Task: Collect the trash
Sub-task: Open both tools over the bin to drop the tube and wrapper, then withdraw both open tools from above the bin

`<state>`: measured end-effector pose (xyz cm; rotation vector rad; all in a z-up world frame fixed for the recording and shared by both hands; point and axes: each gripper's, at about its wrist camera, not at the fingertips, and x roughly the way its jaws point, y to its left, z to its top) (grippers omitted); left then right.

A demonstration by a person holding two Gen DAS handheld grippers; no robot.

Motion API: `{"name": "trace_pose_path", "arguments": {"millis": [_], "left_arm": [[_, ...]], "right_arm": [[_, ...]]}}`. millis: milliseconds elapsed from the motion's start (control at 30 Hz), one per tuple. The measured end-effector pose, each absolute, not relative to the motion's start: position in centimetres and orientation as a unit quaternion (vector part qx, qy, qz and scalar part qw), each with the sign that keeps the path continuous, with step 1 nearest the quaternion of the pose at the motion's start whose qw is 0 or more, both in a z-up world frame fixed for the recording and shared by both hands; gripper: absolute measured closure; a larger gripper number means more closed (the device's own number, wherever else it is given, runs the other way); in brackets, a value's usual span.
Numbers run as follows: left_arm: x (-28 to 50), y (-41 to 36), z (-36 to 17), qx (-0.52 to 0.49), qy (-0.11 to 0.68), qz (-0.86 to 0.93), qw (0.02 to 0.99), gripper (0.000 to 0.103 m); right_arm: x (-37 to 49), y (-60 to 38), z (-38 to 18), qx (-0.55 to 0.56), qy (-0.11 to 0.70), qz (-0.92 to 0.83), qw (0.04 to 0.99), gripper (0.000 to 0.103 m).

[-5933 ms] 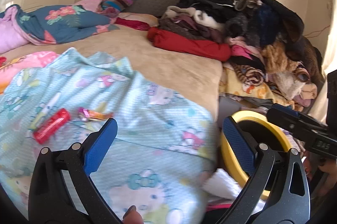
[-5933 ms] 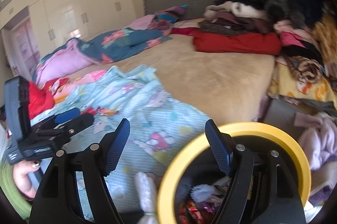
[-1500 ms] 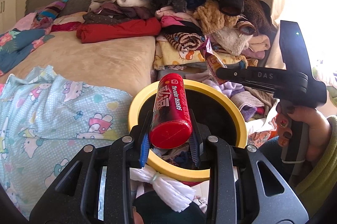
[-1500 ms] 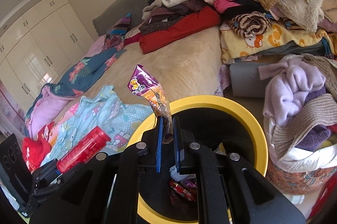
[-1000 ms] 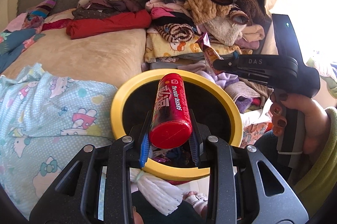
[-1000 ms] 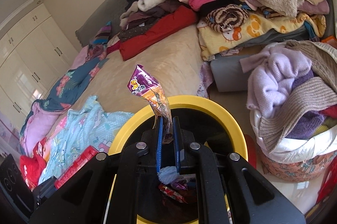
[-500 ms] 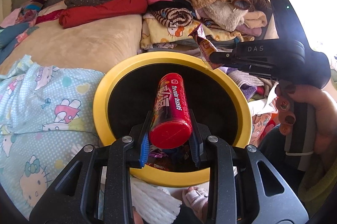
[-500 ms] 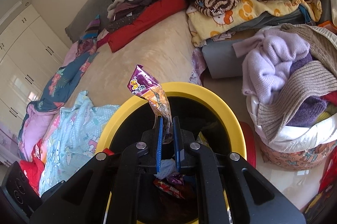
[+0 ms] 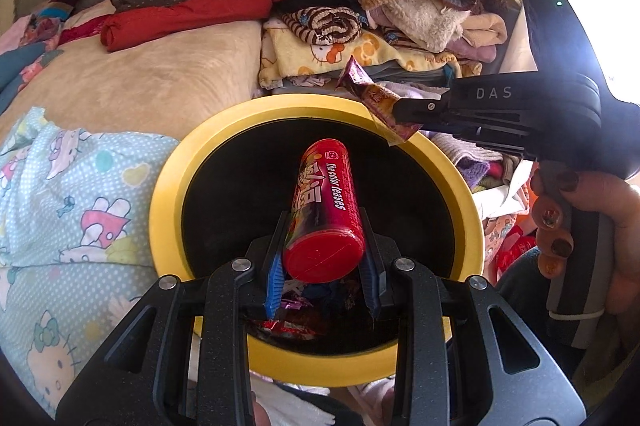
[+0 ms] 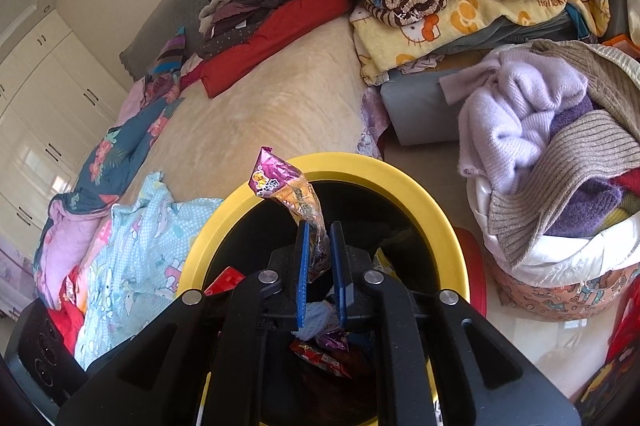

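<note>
Bin (image 9: 168, 181) mouth wide open below both grippers; red tube (image 9: 324, 214) and wrapper (image 10: 294, 197) overhang it; trash low inside; bed edge (image 9: 132, 97) left, laundry basket (image 10: 560, 290) right hem approach

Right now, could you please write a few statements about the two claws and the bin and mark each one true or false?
1. The left claw grips a red canister above the yellow-rimmed bin. True.
2. The right claw is empty. False: it pinches a purple snack wrapper.
3. The bin already holds some trash. True: wrappers lie at its bottom.
4. The bin stands on top of the bed. False: it stands beside the bed.
5. The canister lies on the Hello Kitty blanket. False: it is held over the bin's opening.
</note>
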<state>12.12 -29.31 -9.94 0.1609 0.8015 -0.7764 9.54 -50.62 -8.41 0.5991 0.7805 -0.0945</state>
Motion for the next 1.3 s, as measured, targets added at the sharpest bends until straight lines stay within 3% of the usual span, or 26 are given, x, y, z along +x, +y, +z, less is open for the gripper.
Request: {"name": "trace_pose_path", "arguments": {"millis": [200, 267, 333, 400, 467, 567, 867, 933, 1000, 1300], "left_arm": [[12.7, -30.0, -10.0, 0.077, 0.384, -0.37, 0.842, 0.079], [12.9, -30.1, -10.0, 0.075, 0.385, -0.369, 0.842, 0.079], [13.1, -30.3, -9.9, 0.074, 0.383, -0.368, 0.844, 0.078], [13.2, -30.3, -9.8, 0.073, 0.382, -0.366, 0.845, 0.066], [13.3, -30.1, -9.6, 0.07, 0.381, -0.365, 0.847, 0.063], [13.3, -29.6, -9.3, 0.065, 0.379, -0.359, 0.851, 0.051], [13.3, -27.8, -8.1, 0.052, 0.375, -0.339, 0.861, 0.012], [13.5, -27.4, -7.9, 0.046, 0.379, -0.337, 0.861, 0.011], [13.5, -26.8, -7.6, 0.042, 0.379, -0.333, 0.862, 0.011], [13.9, -24.4, -6.5, 0.024, 0.382, -0.303, 0.873, 0.011]], "right_arm": [[9.5, -50.8, -8.6, 0.291, 0.374, -0.048, 0.879, 0.091], [9.4, -50.9, -8.7, 0.294, 0.374, -0.05, 0.878, 0.086], [9.4, -51.0, -8.6, 0.295, 0.374, -0.05, 0.878, 0.075], [9.4, -51.0, -8.6, 0.293, 0.375, -0.051, 0.878, 0.072], [9.4, -50.9, -8.5, 0.293, 0.375, -0.051, 0.878, 0.07], [9.3, -50.8, -8.4, 0.289, 0.374, -0.051, 0.88, 0.063], [8.3, -49.8, -7.1, 0.27, 0.357, -0.053, 0.893, 0.038], [7.9, -49.6, -6.6, 0.266, 0.352, -0.062, 0.896, 0.024], [7.4, -49.5, -6.1, 0.261, 0.347, -0.073, 0.898, 0.018], [6.2, -48.0, -4.6, 0.243, 0.341, -0.075, 0.905, 0.007]]}}
